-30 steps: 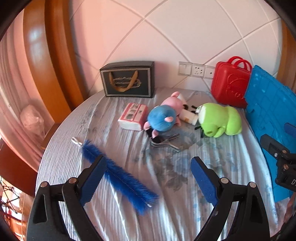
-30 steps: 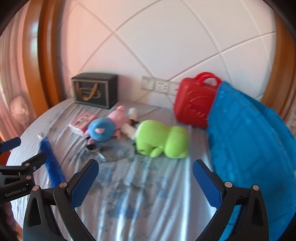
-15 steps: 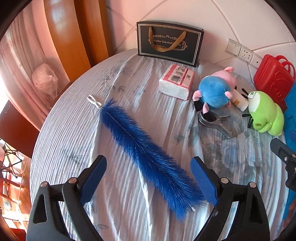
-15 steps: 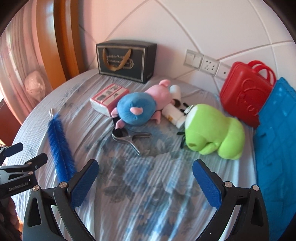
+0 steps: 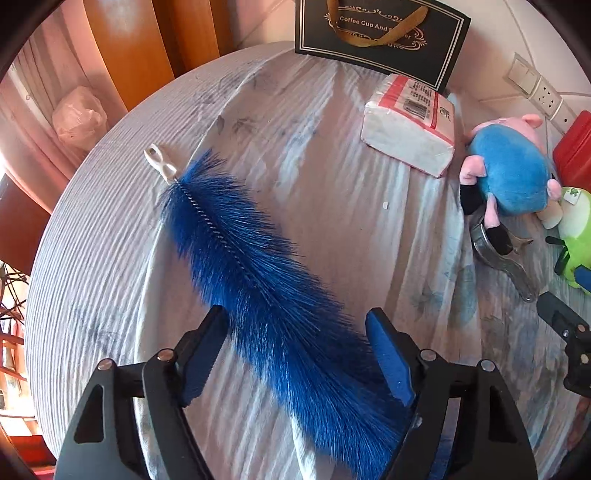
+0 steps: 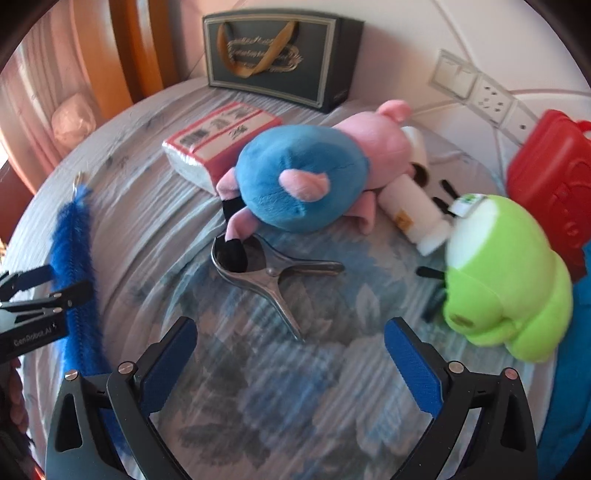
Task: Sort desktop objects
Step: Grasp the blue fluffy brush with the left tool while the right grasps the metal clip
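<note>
A long blue bristle brush [image 5: 258,280] with a white loop handle lies diagonally on the round cloth-covered table [image 5: 110,206]. My left gripper [image 5: 295,354] is open, its fingers on either side of the brush's lower half, not closed on it. My right gripper [image 6: 291,358] is open and empty above the cloth, just short of a metal clamp [image 6: 273,273]. Behind the clamp lie a pink-and-blue pig plush [image 6: 306,177], a white bottle [image 6: 413,203] and a green frog plush [image 6: 506,273]. The brush also shows in the right wrist view [image 6: 74,258], with the left gripper over it.
A tissue pack [image 5: 410,125] and a dark gift bag [image 5: 380,33] stand at the back. A red case [image 6: 550,177] and a blue tray [image 6: 572,369] are at the right. The table edge runs along the left. Wall sockets [image 6: 476,88] are behind.
My left gripper has moved down over the blue brush until its fingers straddle it. My right gripper has moved forward and down toward the metal clamp and the plush toys.
</note>
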`<state>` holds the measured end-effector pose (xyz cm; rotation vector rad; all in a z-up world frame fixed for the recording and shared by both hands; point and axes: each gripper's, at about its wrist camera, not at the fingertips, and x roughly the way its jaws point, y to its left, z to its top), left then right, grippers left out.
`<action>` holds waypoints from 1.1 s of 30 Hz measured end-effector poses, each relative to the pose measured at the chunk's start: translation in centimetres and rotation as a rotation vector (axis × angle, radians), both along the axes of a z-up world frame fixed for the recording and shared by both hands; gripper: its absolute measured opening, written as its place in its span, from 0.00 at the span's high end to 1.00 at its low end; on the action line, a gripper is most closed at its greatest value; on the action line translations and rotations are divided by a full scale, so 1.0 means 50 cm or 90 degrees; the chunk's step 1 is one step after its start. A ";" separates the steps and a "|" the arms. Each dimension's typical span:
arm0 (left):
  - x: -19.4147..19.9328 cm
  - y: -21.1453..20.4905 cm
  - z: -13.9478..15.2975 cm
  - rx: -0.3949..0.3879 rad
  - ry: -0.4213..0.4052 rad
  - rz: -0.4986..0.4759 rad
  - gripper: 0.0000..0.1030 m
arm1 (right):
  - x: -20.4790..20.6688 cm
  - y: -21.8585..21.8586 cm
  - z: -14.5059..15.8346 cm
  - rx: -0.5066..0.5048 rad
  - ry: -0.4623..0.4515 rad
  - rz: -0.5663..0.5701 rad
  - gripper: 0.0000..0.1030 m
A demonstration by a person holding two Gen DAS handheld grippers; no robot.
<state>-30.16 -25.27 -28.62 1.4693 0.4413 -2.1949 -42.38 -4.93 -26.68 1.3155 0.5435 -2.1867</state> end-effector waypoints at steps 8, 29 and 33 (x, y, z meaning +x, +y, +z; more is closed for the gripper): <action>-0.024 -0.023 -0.028 -0.002 0.004 0.014 0.31 | -0.054 -0.070 -0.075 0.055 0.010 0.090 0.00; -0.014 0.063 0.007 -0.008 0.013 -0.095 0.75 | -0.010 -0.010 -0.090 -0.074 -0.162 0.047 0.35; -0.006 0.080 0.033 -0.014 0.017 -0.110 0.76 | 0.011 -0.005 -0.067 -0.066 -0.138 0.052 0.31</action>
